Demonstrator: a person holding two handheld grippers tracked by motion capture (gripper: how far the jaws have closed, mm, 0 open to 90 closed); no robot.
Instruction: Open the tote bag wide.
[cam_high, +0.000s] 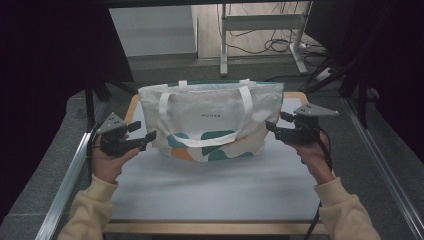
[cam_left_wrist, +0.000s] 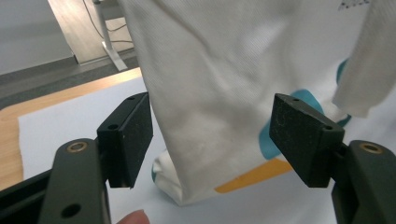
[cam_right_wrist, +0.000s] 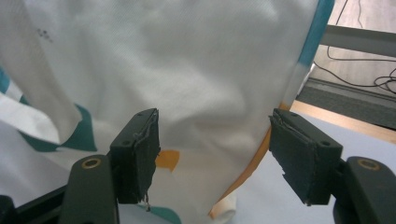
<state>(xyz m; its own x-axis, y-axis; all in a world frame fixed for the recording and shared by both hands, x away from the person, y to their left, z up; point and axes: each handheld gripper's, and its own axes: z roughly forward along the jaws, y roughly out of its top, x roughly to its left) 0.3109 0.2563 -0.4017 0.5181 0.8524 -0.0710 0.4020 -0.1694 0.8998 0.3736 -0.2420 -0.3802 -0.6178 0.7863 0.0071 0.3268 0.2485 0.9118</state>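
Tote bag (cam_high: 210, 117) standing upright toward the far middle of the pale surface (cam_high: 210, 185), handles (cam_high: 167, 112) drooping over the printed front, teal and orange patches near the base. Starting at the left: left gripper (cam_high: 145, 134) hovering just beside the bag's left edge, fingers (cam_left_wrist: 128, 140) spread wide and holding nothing, the side seam and bottom corner (cam_left_wrist: 175, 186) lying between them in the left gripper view. Moving across to the right: right gripper (cam_high: 274, 125) poised at the bag's right edge, fingers (cam_right_wrist: 137, 156) likewise wide apart and empty, cloth and the teal-trimmed seam (cam_right_wrist: 310, 42) framed between them. Probably lining up for a two-sided pinch of the bag; advancing both sides evenly, sliding each side fold deep between the pads before closing, catching both cloth layers instead of one, keeping clear of the loose handle, and matching height so the bag is not twisting or toppling.
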